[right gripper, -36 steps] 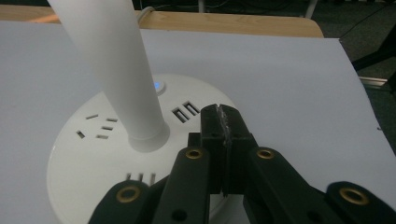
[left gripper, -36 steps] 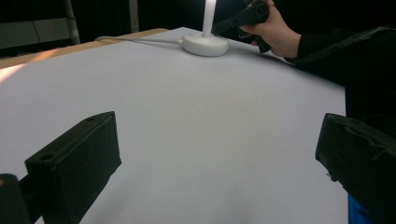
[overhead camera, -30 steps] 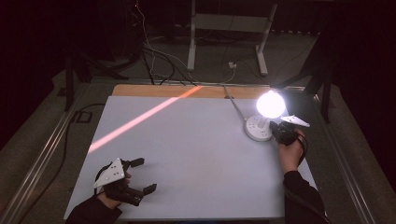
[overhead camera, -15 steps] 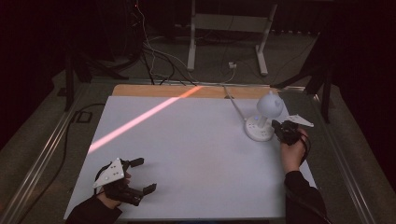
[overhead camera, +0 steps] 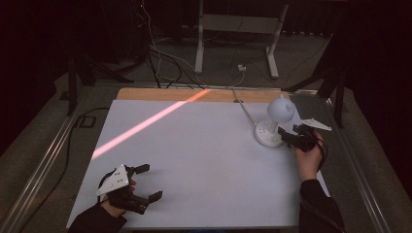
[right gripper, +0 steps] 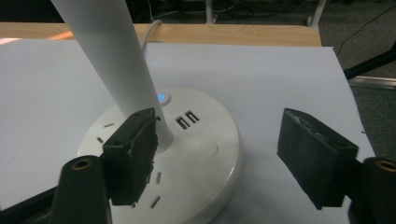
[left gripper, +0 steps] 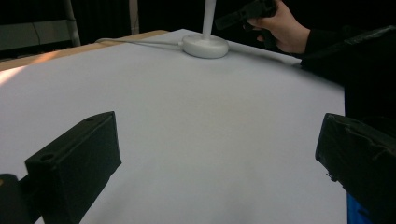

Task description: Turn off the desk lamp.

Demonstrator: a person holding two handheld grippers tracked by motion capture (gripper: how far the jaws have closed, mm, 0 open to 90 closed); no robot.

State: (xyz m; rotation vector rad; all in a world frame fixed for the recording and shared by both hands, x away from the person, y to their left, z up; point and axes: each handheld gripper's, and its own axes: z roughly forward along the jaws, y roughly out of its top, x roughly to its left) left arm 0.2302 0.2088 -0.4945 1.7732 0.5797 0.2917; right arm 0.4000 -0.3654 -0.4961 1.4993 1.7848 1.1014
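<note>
The left gripper [overhead camera: 145,183] rests at the near left corner of the white tabletop [overhead camera: 194,160], its fingers [left gripper: 74,163] spread wide with nothing but bare surface between them. The hand [overhead camera: 114,206] behind it grips its body, the grey three-cornered plate on top. Farther off, at the right side of the tabletop, the right gripper [overhead camera: 286,139] sits just beside the white desk lamp [overhead camera: 274,124], held by a hand [overhead camera: 308,155] in a dark sleeve. Its fingers [right gripper: 133,154] have just been opening and now stand well apart, gripping nothing; they hang over the near edge of the lamp's round base [right gripper: 205,158], close to the stem [right gripper: 112,56]. The lamp's round head [overhead camera: 280,108] is dark, and a small blue light [right gripper: 161,97] glows on the base. At the far edge a pink streak of light [overhead camera: 145,125] crosses the tabletop
</note>
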